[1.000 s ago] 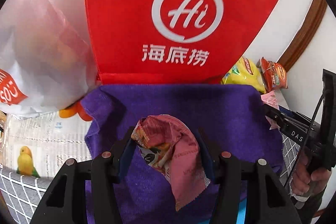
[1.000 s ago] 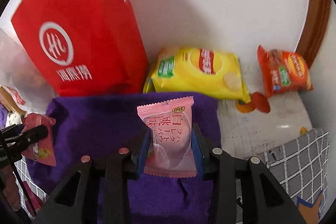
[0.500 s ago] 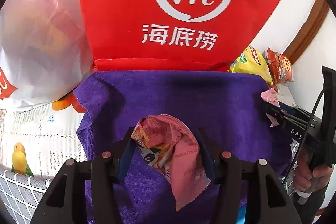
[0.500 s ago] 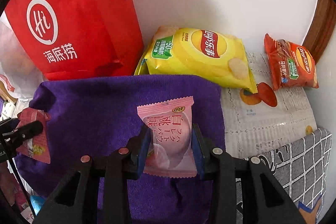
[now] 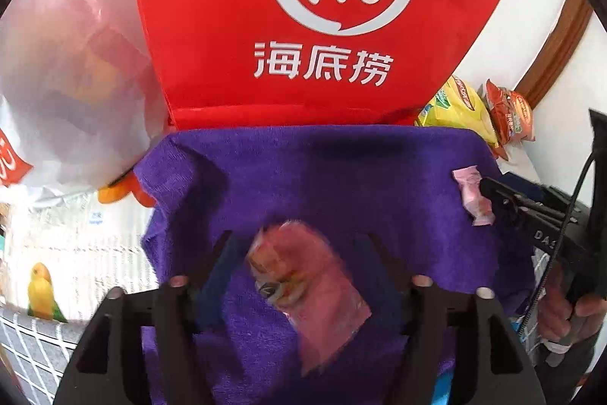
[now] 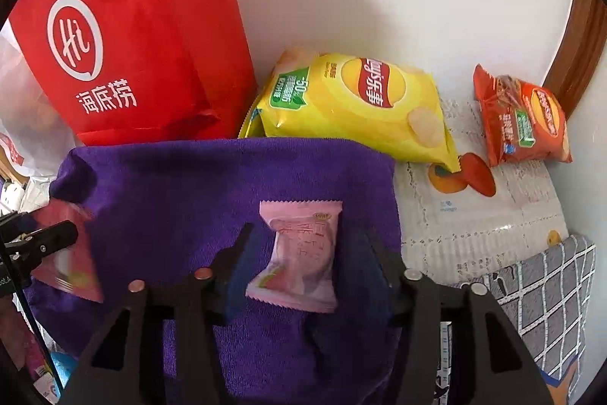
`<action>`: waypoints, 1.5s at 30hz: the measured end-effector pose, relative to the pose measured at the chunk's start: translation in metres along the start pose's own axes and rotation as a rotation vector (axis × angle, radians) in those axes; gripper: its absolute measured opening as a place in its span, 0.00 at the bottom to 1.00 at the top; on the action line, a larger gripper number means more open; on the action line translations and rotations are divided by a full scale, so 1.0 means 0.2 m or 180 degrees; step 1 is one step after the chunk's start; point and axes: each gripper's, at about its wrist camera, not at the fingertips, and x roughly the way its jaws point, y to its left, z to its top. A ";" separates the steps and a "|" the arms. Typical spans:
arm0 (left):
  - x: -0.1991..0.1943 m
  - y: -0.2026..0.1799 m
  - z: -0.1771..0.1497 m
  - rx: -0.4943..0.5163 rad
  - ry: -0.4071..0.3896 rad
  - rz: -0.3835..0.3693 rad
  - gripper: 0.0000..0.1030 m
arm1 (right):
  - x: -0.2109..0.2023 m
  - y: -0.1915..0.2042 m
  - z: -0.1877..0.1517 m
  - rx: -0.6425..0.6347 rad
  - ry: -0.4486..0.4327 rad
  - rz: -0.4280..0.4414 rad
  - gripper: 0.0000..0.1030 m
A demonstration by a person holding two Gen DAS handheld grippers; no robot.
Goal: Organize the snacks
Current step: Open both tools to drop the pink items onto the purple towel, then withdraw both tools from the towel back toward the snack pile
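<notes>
Letting go with my left gripper (image 5: 296, 245), I see its jaws opening around a crumpled pink snack packet (image 5: 311, 287), blurred, no pads pressing it, over the purple towel (image 5: 303, 177) I seem to be using as the sorting spot. A red Haidilao bag (image 5: 322, 18) stands beyond. From my right gripper (image 6: 299, 245), jaws likewise opening, a pale pink peach-sweet packet (image 6: 299, 253) sits loose between them above the same towel. Ahead and right lie a yellow Lay's bag (image 6: 353, 105) and an orange chip bag (image 6: 519, 120).
</notes>
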 end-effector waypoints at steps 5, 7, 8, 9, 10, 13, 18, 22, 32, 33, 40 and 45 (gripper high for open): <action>-0.08 -0.01 0.01 0.0029 -0.0113 0.0038 0.76 | -0.10 0.03 0.03 -0.0020 -0.0157 -0.0014 0.63; -0.12 -0.02 0.02 0.0035 -0.0155 0.0066 0.76 | -0.14 0.05 0.03 -0.0017 -0.0227 -0.0063 0.67; -0.15 -0.02 0.02 0.0033 -0.0198 0.0090 0.76 | -0.17 0.06 0.03 -0.0014 -0.0265 -0.0098 0.68; -0.18 -0.02 0.02 0.0038 -0.0236 0.0108 0.76 | -0.20 0.07 0.03 -0.0009 -0.0295 -0.0116 0.68; -0.20 -0.02 0.02 0.0045 -0.0263 0.0116 0.76 | -0.24 0.07 0.02 -0.0007 -0.0318 -0.0145 0.69; -0.28 -0.03 0.00 0.0069 -0.0366 0.0100 0.76 | -0.33 0.10 -0.01 -0.0032 -0.0357 -0.0266 0.75; -0.44 -0.07 -0.07 0.0070 -0.0478 0.0036 0.76 | -0.51 0.11 -0.08 0.0005 -0.0474 -0.0416 0.82; -0.58 -0.13 -0.16 0.0155 -0.0581 0.0048 0.76 | -0.65 0.10 -0.15 0.0082 -0.0503 -0.0324 0.82; -0.92 -0.17 -0.43 0.0139 -0.0713 0.0057 0.76 | -0.97 0.09 -0.38 0.0152 -0.0585 -0.0345 0.82; -0.94 -0.17 -0.45 0.0115 -0.0706 0.0045 0.76 | -0.99 0.09 -0.40 0.0177 -0.0576 -0.0304 0.82; -1.08 -0.15 -0.64 0.0026 -0.0775 0.0006 0.76 | -1.15 0.05 -0.59 0.0308 -0.0522 -0.0254 0.82; -1.17 -0.15 -0.76 -0.0021 -0.0850 -0.0023 0.76 | -1.24 0.04 -0.71 0.0368 -0.0564 -0.0216 0.82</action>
